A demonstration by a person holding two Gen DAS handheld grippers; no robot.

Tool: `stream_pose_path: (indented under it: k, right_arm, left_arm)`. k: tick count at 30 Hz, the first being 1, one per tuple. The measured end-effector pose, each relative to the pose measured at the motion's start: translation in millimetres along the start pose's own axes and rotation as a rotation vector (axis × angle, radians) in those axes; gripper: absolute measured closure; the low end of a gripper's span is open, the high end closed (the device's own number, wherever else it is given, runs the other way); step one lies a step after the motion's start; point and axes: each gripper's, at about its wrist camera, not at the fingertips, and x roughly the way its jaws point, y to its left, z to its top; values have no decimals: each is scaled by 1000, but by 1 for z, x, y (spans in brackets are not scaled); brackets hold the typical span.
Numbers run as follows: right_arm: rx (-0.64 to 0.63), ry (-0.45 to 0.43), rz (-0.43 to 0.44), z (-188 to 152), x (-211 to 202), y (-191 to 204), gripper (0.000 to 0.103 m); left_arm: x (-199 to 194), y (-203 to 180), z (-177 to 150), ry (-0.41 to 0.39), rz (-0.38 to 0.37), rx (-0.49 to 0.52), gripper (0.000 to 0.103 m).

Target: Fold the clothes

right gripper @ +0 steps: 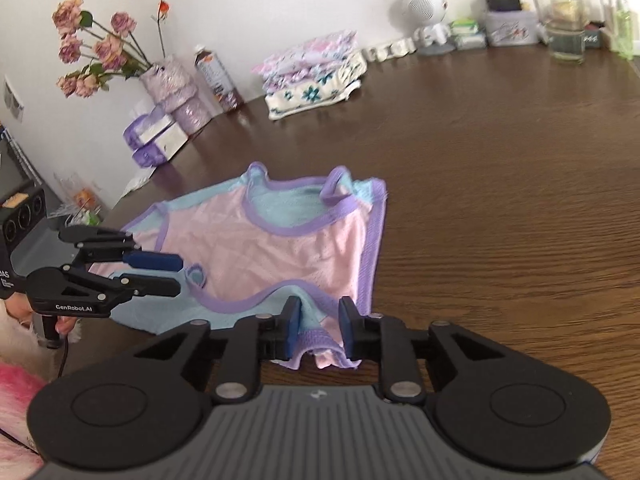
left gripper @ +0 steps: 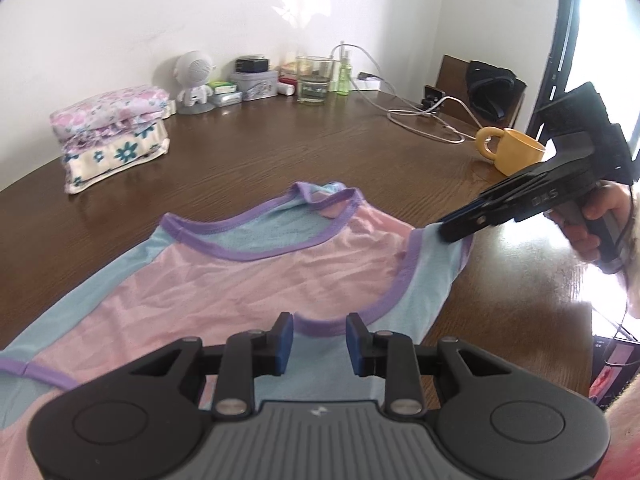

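Pink garment (left gripper: 248, 280); both grippers' fingers (left gripper: 285, 344) parted.

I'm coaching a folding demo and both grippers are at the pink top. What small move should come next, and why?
Probably close both grippers on the fabric. The left gripper and right gripper are both open, each with an edge of the pink top between its fingers. The top lies spread on the table, not yet folded, so a firm grasp should come before lifting.

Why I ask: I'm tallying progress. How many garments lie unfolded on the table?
1: the pink and blue top lies spread on the table, nearest the cameras. The floral stack by the wall is already folded; others may be out of view.
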Motion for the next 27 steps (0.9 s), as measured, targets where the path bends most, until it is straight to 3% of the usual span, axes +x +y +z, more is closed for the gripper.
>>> stream_pose_path:
  k: [15,20,27]
  right_arm:
    - [-156,15,-169,-8,6,14,78]
    - [-104,-69,-145,-11,-22,17,78]
    - [32,-70,-115,-38,-25,25,74]
  left_arm:
    - [12,6,-11,25,18,-8,78]
    - [0,6,-11,-15,4,-30,78]
    - [-10,-9,-15,-33,-43,-30,77]
